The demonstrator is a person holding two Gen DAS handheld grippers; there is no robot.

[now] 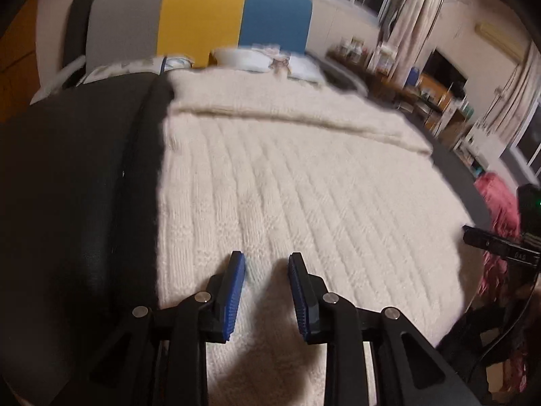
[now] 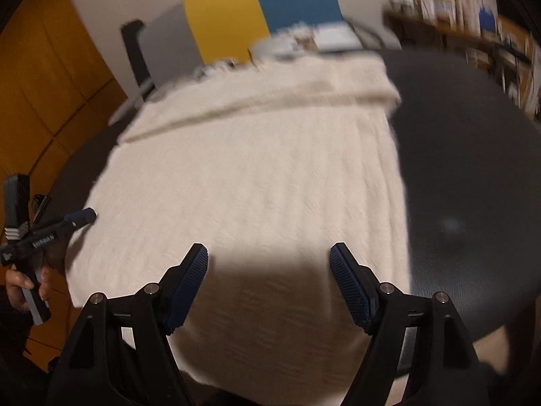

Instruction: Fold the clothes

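1. I see a dark round table [image 2: 466, 155] carrying the work; its far rim blurs into the room in both views.
2. A cream knitted garment [image 1: 297, 182] lies flat across the table, a raised band or fold running across its far part. Its near end is cut off below my right wrist view. I cannot tell what kind of garment it is.
3. Grey, yellow and blue panels [image 1: 203, 20] stand behind the table; the items at their foot are too smeared to name.
4. My right gripper [image 2: 268, 253] hangs over the garment's near part, jaws spread wide, nothing between them.
5. My left gripper [image 1: 267, 260] sits low over the knit, jaws parted narrowly and empty. Contact with the cloth is unclear.
6. Pink fabric [image 1: 497, 209] shows at the right margin, partly hidden.
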